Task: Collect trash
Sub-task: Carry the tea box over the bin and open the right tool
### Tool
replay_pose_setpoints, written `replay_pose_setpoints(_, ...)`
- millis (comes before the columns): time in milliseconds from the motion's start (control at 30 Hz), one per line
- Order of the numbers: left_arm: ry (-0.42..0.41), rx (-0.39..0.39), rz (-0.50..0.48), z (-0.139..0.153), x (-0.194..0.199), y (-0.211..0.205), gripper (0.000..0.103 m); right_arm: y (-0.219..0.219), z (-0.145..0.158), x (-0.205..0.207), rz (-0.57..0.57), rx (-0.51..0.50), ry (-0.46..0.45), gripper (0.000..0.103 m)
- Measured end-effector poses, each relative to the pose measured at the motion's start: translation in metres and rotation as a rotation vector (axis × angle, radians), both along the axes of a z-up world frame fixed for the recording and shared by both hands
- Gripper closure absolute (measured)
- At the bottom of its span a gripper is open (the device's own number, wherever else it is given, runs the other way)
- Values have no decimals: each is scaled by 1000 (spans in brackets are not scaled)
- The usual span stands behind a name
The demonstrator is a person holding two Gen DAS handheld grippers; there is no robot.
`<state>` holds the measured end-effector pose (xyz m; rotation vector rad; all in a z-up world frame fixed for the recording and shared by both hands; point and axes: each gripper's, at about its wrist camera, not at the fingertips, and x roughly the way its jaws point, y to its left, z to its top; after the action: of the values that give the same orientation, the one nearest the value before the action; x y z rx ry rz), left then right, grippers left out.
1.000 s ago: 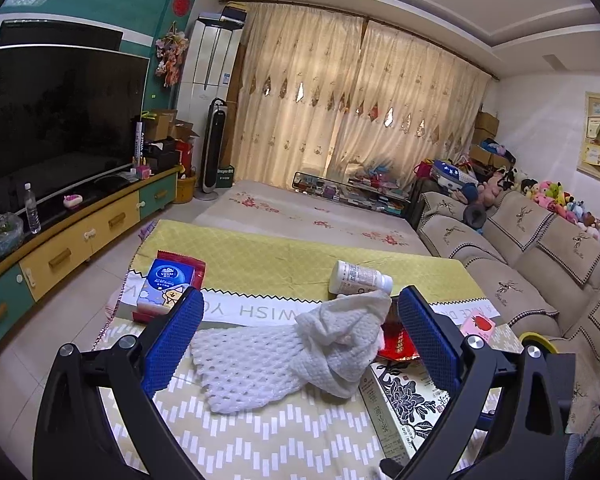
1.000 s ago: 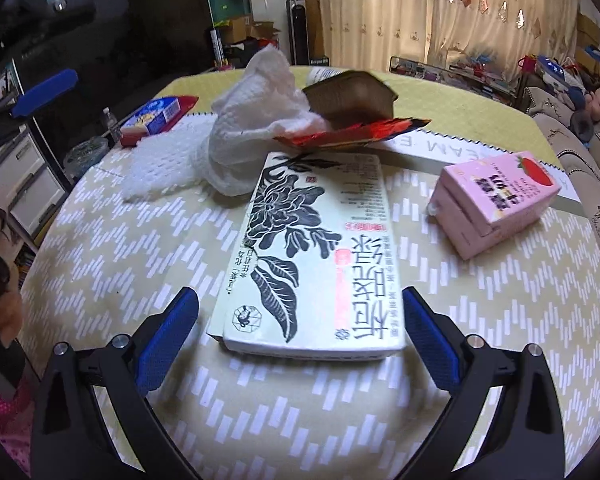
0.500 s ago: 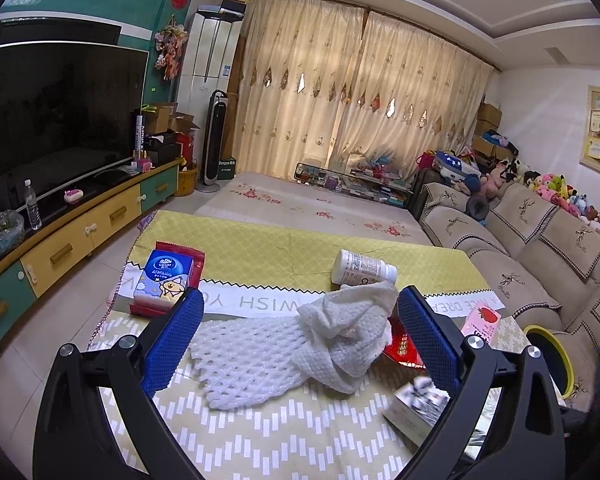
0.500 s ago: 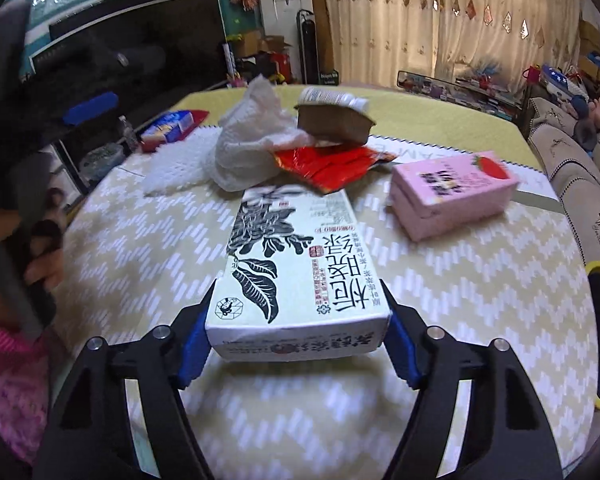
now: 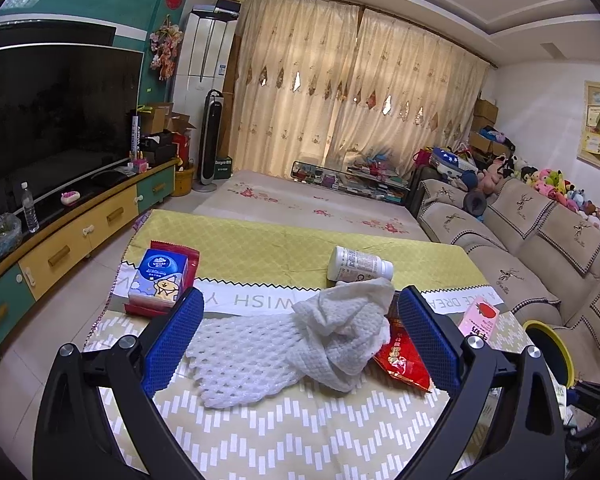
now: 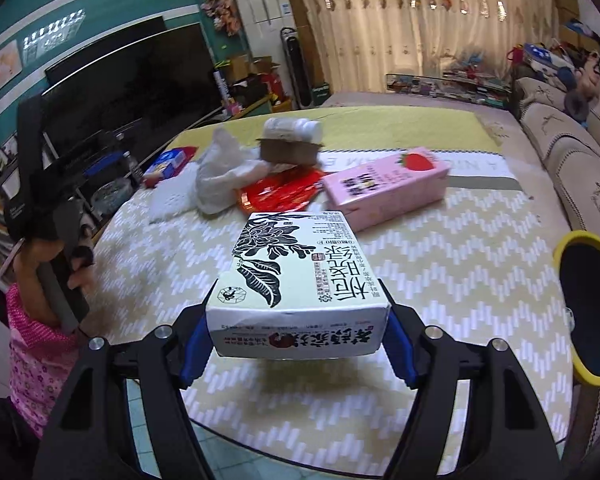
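Right gripper: my jaws have just closed and now clamp the near end of the box, lifted clear of the worktop.
Left gripper: my jaws open, empty.
Bin: at 3 o'clock.
Technique: I judge level carrying keeps the box from slipping.

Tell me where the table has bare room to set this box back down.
Bare cloth lies under and ahead of the held box, between the pink strawberry carton and the near edge, reaching right to the yellow-rimmed bin. It is crowded farther back: white cloth, red wrapper, bottle.
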<state>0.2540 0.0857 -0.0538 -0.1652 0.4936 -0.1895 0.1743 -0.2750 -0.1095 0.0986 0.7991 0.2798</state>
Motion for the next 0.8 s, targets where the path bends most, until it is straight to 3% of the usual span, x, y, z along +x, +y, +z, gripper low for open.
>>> replay_pose_setpoints(333, -2, 21, -32, -2, -2, -10, 7, -77, 5, 3, -239, -16, -41, 35)
replay_pose_setpoints(467, -5, 20, -47, -2, -4, -13, 7, -130, 3, 1, -404, -41, -47, 35)
replay_pose_setpoints(633, -12, 31, -86, -2, -5, -22, 7, -200, -21, 0, -612, -59, 2, 35)
replay_pose_setpoints(767, -14, 57, -136, -4, -8, -35, 7, -238, -41, 12, -701, -76, 35, 34)
replay_pose_setpoints(800, -15, 60, -148, -4, -9, -38, 7, -250, -45, 15, -713, -36, 52, 34)
